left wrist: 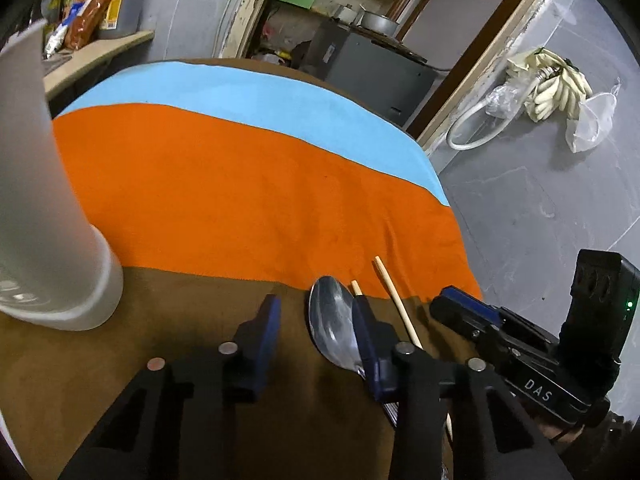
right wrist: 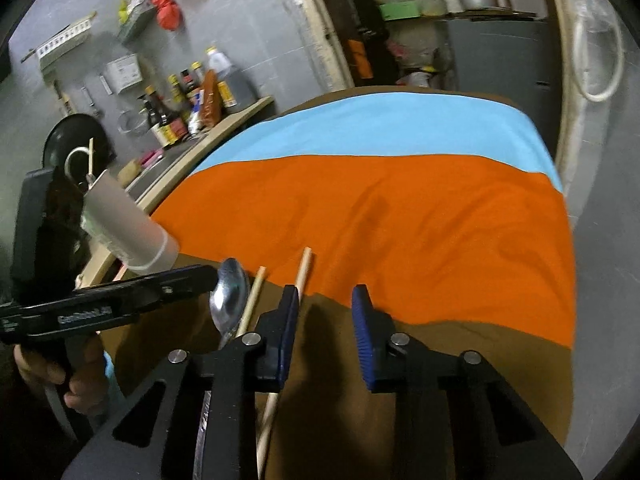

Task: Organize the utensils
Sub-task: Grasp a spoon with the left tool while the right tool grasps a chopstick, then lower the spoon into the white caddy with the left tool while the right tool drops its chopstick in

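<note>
left gripper (left wrist: 316, 322): black frame | blue ribbed fingers (left wrist: 266, 320) | silver screws

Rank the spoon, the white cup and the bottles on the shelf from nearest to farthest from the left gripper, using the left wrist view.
1. spoon: right by the left gripper, against its right finger, on the brown cloth.
2. white cup: off to the left, standing on the table.
3. bottles: far back at upper left, on the wall shelf.

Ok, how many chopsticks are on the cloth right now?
2. One chopstick lies right beside the spoon; the other chopstick lies just right of it, passing under the right claw. More could be hidden.
</note>
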Demonstrator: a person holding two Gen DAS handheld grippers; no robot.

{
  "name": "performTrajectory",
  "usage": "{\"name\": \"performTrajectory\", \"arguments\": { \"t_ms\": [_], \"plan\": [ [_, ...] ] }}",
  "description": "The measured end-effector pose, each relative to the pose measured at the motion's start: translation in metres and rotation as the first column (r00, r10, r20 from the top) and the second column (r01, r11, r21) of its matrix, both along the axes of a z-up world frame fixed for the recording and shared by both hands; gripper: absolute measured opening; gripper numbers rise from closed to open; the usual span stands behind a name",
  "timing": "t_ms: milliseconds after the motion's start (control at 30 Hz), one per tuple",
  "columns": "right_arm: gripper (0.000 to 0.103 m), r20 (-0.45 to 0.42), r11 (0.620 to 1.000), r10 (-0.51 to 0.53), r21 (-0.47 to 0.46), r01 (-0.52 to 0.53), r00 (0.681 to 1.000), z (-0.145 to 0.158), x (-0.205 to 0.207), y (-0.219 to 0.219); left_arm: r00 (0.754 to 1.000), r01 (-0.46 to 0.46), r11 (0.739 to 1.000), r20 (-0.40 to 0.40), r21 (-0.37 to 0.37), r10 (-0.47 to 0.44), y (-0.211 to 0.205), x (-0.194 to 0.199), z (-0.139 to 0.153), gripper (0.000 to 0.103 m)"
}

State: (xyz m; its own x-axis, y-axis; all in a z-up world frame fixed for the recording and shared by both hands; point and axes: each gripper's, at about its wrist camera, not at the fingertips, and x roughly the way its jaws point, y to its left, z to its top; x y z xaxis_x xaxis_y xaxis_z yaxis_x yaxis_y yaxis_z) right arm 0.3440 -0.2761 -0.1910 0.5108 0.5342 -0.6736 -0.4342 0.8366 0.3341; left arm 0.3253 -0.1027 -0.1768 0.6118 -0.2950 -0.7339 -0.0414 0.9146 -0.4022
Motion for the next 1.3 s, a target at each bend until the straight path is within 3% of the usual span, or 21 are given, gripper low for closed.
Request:
{"name": "performTrajectory", "arguments": {
  "t_ms": [167, 367, 533, 667, 833, 967, 1100, 1300],
  "plan": [
    [0.016, -0.011, 0.997, 0.069, -0.021, -0.069, 0.998, -0.001, 0.017, 0.017, 1.000, -0.003, 1.000, -0.014, -0.031, 0.003, 0.002, 0.006, -0.007, 0.026],
    [0.015, -0.068, 0.992, 0.092, -0.084, -0.097, 0.993, -0.006, 0.027, 0.027, 1.000, -0.002, 0.998, -0.019, -0.062, 0.001, 0.003, 0.011, -0.010, 0.025],
    [0.014, -0.117, 0.988, 0.050, -0.141, -0.066, 0.992, -0.006, 0.030, 0.034, 1.000, 0.005, 0.997, -0.022, -0.073, -0.007, 0.003, 0.016, -0.011, 0.024],
    [0.013, -0.154, 0.985, 0.020, -0.166, -0.046, 0.988, -0.006, 0.030, 0.036, 0.999, 0.022, 0.997, -0.033, -0.079, -0.025, 0.003, 0.019, -0.014, 0.012],
    [0.013, -0.239, 0.983, -0.025, -0.185, -0.021, 0.971, -0.007, 0.038, 0.037, 0.998, 0.055, 0.995, -0.035, -0.079, -0.058, -0.002, 0.020, -0.013, 0.008],
    [0.009, -0.269, 0.976, -0.051, -0.216, -0.009, 0.962, -0.009, 0.039, 0.043, 0.998, 0.062, 0.997, -0.030, -0.054, -0.064, -0.005, 0.019, -0.006, 0.004],
    [0.005, -0.274, 0.984, -0.088, -0.174, 0.040, 0.958, -0.005, 0.039, 0.039, 0.998, 0.064, 0.998, -0.016, 0.011, -0.063, -0.008, 0.015, 0.007, 0.003],
    [0.003, -0.184, 0.984, -0.174, -0.076, 0.162, 0.967, 0.021, 0.015, 0.018, 0.997, 0.062, 0.995, 0.043, 0.083, -0.066, -0.005, 0.001, 0.033, 0.002]
  ]
}}
